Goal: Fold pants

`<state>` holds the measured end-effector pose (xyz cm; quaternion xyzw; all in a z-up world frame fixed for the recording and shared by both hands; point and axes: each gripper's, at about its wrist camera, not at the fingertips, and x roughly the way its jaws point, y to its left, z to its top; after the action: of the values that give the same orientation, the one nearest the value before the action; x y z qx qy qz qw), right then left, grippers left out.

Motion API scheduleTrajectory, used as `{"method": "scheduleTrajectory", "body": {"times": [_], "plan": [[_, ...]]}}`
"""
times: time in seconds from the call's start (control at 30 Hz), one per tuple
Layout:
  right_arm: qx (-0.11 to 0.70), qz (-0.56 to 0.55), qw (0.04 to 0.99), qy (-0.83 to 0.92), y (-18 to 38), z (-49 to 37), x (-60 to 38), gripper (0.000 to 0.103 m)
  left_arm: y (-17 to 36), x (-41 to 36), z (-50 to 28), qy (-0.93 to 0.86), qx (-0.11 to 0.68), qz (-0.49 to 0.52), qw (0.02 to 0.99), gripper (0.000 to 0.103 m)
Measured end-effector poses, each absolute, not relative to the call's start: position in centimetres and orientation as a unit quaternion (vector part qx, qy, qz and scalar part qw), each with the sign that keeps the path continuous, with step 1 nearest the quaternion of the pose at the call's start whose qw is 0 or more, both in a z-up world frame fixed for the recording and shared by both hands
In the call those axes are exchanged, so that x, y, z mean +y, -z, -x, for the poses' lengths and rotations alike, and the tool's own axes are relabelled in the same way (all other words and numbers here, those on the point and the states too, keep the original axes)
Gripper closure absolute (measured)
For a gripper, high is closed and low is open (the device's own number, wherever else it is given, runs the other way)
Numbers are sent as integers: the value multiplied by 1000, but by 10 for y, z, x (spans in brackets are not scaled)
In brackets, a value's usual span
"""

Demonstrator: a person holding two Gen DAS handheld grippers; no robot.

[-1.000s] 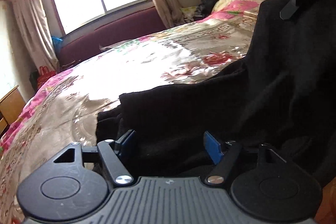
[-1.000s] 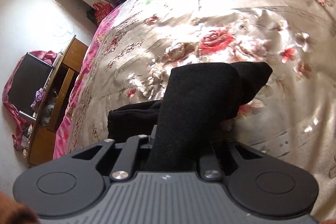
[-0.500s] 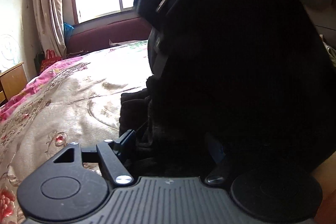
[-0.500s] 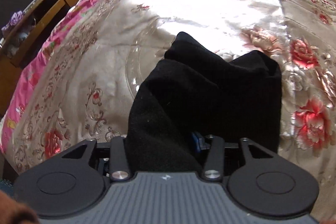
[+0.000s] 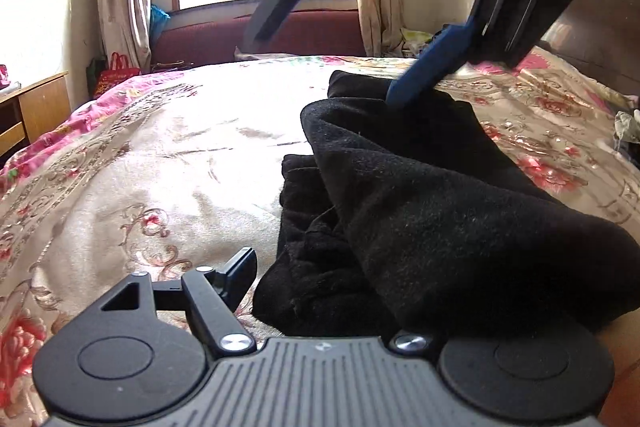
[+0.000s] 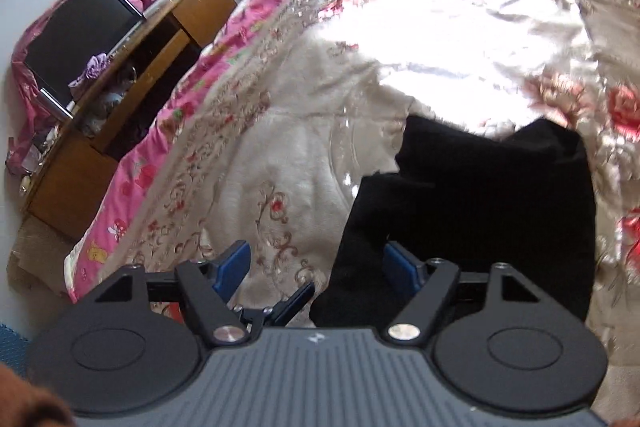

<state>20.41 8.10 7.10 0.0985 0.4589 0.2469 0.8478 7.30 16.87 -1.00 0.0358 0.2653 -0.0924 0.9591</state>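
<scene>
The black pants lie in a folded heap on the flowered bedspread. My left gripper sits at their near edge with its jaws opening. Its left finger is bare beside the cloth, and the right finger is hidden under the fold. My right gripper hangs over the far end of the pants, one blue pad just above the cloth. In the right wrist view my right gripper is opening with nothing gripped. The pants spread beyond and around its right pad.
A wooden bedside cabinet with a dark screen stands off the bed's left side. A maroon bench runs under the window at the far end. Bare bedspread stretches left of the pants. Loose clothes lie at the right edge.
The right gripper let go of the pants fold and its jaws spread apart. The raised cloth has dropped onto the heap. Both grippers have shifted sideways and rolled.
</scene>
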Motion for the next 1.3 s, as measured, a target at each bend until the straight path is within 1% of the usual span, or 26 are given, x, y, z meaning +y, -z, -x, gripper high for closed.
{"method": "scheduleTrajectory", "body": {"times": [0.1,0.23,0.27,0.37,0.47,0.57,0.63,0.7,0.77,0.8,0.83,0.9,0.93,0.97,1.1,1.2,1.3], "plan": [[413,-25,882,-227,-82,-206,61,28,6,170,-65,80,259,-65,960,13],[414,61,883,-213,-63,-226,32,29,4,175,-48,85,254,-87,960,12],[409,83,884,-211,-58,-229,30,32,3,173,-43,84,252,-92,960,12],[400,135,872,-248,-46,-233,34,47,-1,168,-39,70,244,-113,961,10],[377,164,859,-306,-39,-230,52,48,-9,166,-46,63,243,-129,959,8],[359,232,838,-340,-19,-241,76,48,-8,171,-54,67,262,-136,953,8],[405,214,818,-348,4,-268,84,49,-4,179,-51,62,277,-142,948,8],[457,149,801,-356,25,-301,81,47,-3,189,-46,58,292,-135,945,8],[497,67,787,-359,30,-325,69,47,-5,195,-42,34,299,-149,942,9],[501,41,787,-359,25,-330,62,54,-8,197,-39,23,296,-163,941,9],[495,34,791,-358,18,-330,57,55,-12,198,-38,17,291,-171,941,9],[476,52,795,-372,3,-322,52,55,-24,202,-36,12,275,-173,946,9],[465,68,793,-388,-4,-313,50,53,-30,203,-36,10,267,-172,948,9],[463,81,785,-403,-8,-308,50,54,-36,203,-36,11,258,-171,951,9],[459,143,772,-415,-3,-298,65,52,-57,194,-37,46,226,-152,961,9],[457,145,765,-431,0,-307,79,52,-58,177,-42,92,219,-142,961,8],[459,179,749,-442,9,-313,99,54,-42,162,-54,115,242,-152,951,8]]}}
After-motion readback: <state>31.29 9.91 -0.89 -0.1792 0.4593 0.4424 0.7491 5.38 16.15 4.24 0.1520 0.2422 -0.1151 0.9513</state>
